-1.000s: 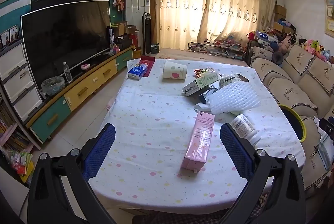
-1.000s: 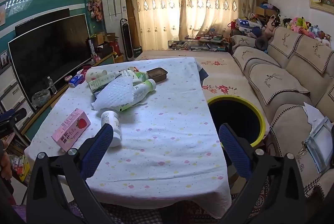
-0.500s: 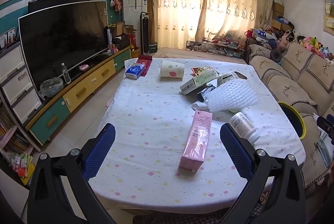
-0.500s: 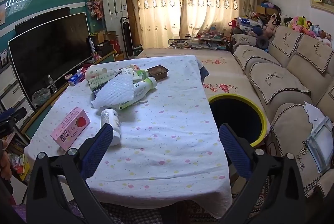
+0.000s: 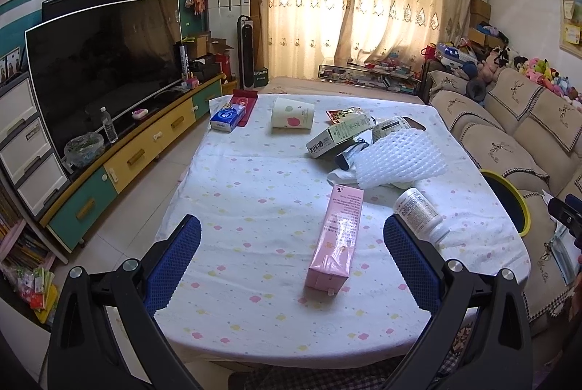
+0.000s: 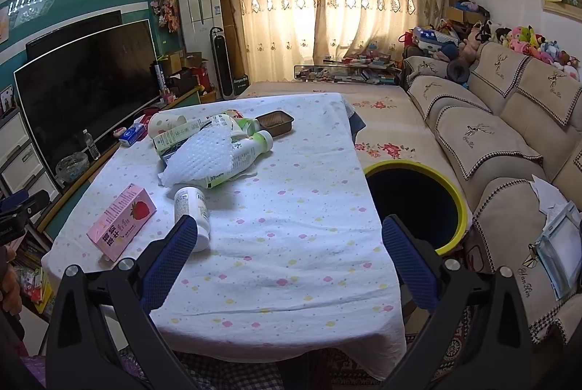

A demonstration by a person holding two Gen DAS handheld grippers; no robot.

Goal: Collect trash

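A living room with a spotted cloth over the tabletop, sofa on one side, television on the other. The left tongs hang wide and empty above the near edge, the pink carton lying between their fingers' lines. The right tongs are also wide, holding nothing, over the near edge. A white pill bottle lies beside the carton; past it a foam net covers a green-capped bottle. The yellow-rimmed bin stands off the tabletop's right edge.
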